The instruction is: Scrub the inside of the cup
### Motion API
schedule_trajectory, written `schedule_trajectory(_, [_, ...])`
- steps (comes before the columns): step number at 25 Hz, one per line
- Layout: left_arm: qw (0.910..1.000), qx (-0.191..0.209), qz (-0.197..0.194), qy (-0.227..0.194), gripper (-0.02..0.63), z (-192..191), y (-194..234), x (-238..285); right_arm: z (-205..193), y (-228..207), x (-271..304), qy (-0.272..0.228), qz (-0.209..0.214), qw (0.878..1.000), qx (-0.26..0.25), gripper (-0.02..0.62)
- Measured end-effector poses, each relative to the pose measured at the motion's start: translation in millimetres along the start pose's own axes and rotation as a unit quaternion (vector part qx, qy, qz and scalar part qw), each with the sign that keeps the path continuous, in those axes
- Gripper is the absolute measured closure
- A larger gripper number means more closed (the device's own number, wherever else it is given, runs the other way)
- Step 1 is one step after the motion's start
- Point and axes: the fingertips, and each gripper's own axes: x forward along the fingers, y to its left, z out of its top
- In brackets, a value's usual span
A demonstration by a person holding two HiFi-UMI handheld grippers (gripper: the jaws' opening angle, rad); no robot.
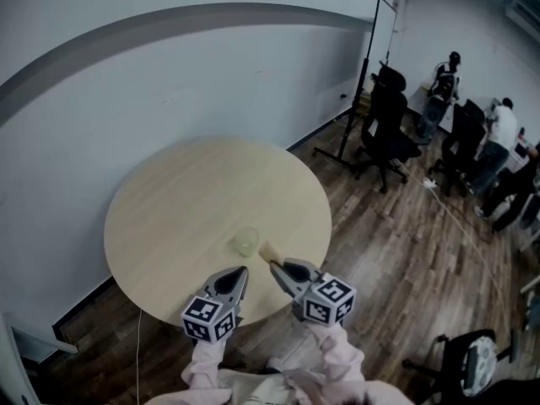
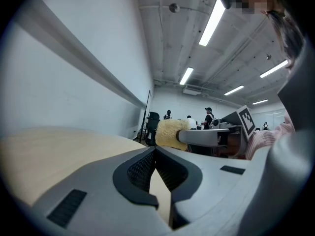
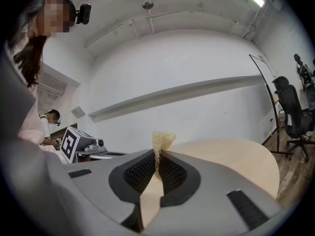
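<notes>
A small translucent cup stands upright on the round wooden table, near its front edge. My right gripper is shut on a piece of yellow sponge, which sticks out past its tips just right of the cup. In the right gripper view the sponge is pinched between the pads of that gripper. My left gripper is just in front of the cup, shut with nothing in it. In the left gripper view its jaws meet, and the sponge shows beyond them. The cup is hidden in both gripper views.
A white wall runs close behind the table. Black office chairs and a tall stand are on the wooden floor at the right, with several people at desks beyond. Another chair sits at the bottom right.
</notes>
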Motion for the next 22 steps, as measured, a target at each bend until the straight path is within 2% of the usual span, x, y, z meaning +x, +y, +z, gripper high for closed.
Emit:
schedule_trajectory(12, [0.9990,-0.009,0.043,0.007,0.612,-6,11,10,-6,-17,14,0.012,0.035,0.999,0.011,0.568])
schedule_trajectory(22, [0.9986,-0.016,0.046,0.023,0.612,-11,42,27,-9,-39,45,0.020,0.037,0.999,0.018,0.568])
